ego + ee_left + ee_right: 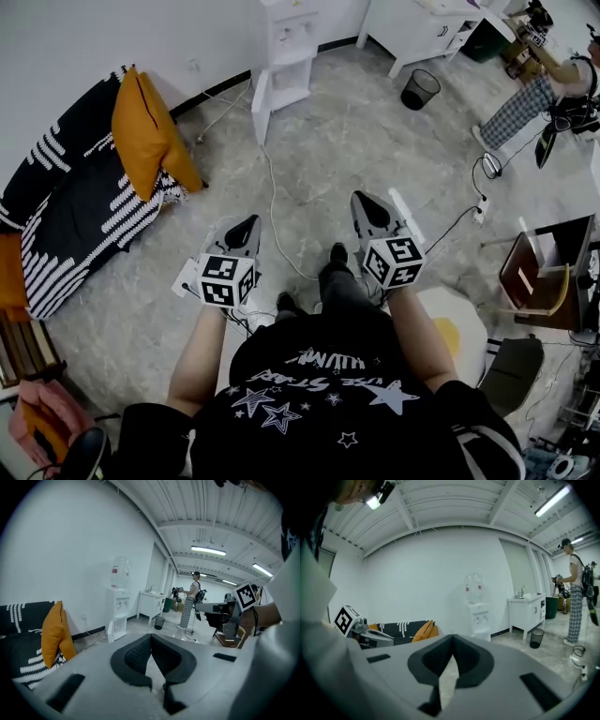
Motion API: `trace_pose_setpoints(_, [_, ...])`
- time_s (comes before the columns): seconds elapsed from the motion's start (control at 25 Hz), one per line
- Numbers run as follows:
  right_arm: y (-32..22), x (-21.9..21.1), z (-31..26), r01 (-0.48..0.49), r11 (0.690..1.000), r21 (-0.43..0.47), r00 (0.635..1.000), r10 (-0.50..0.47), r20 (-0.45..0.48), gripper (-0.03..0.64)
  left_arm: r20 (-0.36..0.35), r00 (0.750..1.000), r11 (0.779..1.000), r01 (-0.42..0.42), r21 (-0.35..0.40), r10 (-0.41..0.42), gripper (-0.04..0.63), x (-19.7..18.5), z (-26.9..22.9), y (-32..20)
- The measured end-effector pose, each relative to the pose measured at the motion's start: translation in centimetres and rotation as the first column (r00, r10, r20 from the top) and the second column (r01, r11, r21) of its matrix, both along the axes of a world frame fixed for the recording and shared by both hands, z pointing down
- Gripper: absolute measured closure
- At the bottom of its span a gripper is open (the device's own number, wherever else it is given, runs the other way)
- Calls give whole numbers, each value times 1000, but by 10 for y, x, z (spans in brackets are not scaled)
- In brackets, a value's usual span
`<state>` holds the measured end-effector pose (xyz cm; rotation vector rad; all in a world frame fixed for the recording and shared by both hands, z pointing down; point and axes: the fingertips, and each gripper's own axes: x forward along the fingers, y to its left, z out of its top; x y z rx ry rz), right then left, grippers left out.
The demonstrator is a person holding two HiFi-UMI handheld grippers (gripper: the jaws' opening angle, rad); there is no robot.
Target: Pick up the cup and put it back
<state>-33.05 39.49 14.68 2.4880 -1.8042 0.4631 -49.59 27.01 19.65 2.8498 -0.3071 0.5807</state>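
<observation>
The left gripper (151, 637) is empty, its jaws closed tip to tip with only floor showing in the wedge below them. The right gripper (453, 637) is the same: jaws together, nothing between them. In the head view both sit low in the middle of the frame, side by side in front of the person's body, pointing up-frame and slightly down over bare floor (328, 159).

No cup shows in any view, so its place and its long axis cannot be told. The likeliest spots, as a guess, lie up-frame of both grippers: the dispenser (284, 56) at top centre, or the cabinet (422, 33) at the upper right with a bin (420, 89) beside it. Both are well apart from the grippers.

The dispenser stands almost straight ahead, between the two gripper lines, so neither hand is clearly nearer to it. The cabinet would favour the right gripper. The sofa (66, 206) and cushion (145, 131) fill the left edge, a cable (272, 202) runs down-frame from the dispenser between the grippers, and another person (534, 94) stands at the upper right. The pick-up has not begun, and the jaws must open first.
</observation>
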Motion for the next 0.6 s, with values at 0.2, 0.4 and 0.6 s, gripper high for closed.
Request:
trace_pose_setpoints(0.2, [-13,45,10,-8,1000,-2,1000,8,18,568,17,1000,1000,24,-4,-24,588,28,-1,-11])
trace_pose_setpoints(0.4, [-43,124,32,63,998,-10,998,-63,21,520,58,995,997,75,14,-75,588,89,8,-27])
trace_pose_setpoints(0.6, [-77,241,45,139,990,-4,989,-138,42,448,88,979,983,185,15,-186,588,185,14,-48])
